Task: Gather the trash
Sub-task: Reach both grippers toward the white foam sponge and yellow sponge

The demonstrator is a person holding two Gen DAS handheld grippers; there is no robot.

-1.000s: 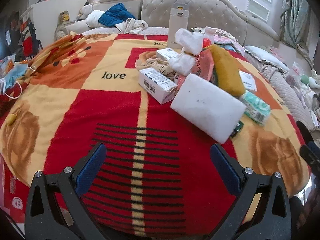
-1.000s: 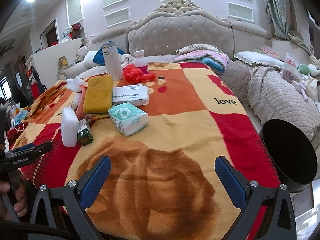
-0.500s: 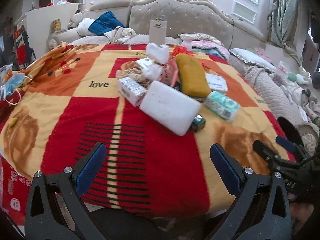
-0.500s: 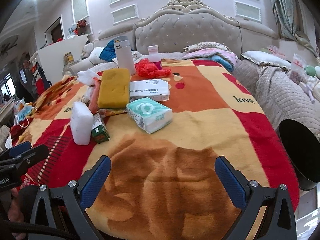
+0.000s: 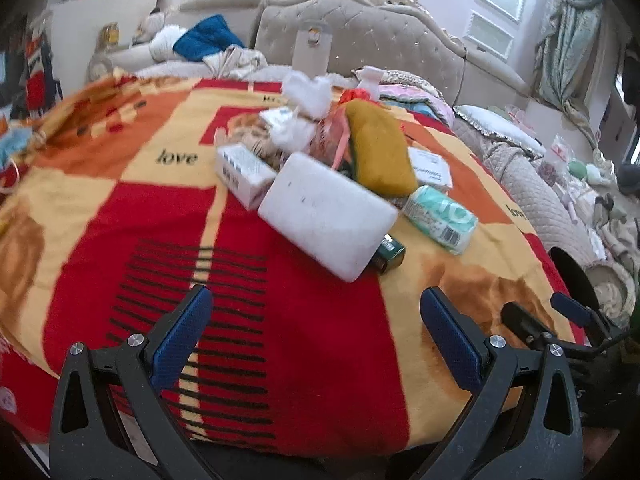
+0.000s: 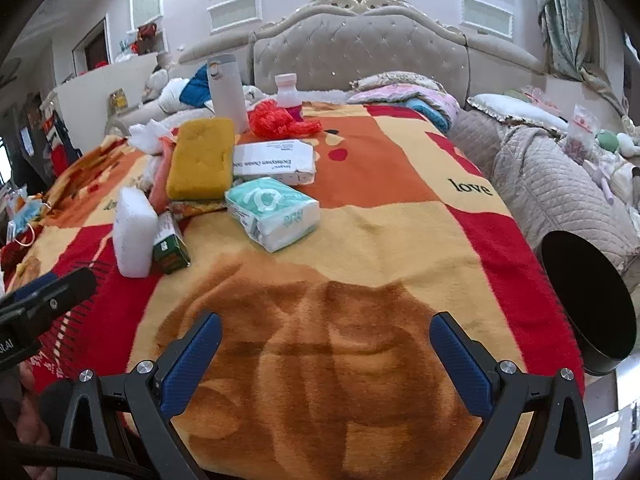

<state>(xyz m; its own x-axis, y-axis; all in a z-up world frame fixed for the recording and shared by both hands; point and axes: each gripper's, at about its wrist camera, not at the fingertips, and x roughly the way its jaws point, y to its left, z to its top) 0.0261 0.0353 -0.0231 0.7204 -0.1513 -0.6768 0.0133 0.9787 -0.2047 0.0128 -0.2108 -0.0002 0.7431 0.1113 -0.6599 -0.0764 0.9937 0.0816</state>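
Tools: left tool [image 5: 312, 320], right tool [image 6: 326, 344] spread wide, empty | black bin [image 6: 588, 304] interior dark, contents unclear

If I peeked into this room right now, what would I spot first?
Probably the bright red, orange and yellow blanket with "love" written on it, spread over the bed. A messy heap sits on its far left part: a yellow sponge, a white foam block, a teal tissue pack and a crumpled red bag. A black bin waits at the right edge, and both open grippers, left and right, hover empty.
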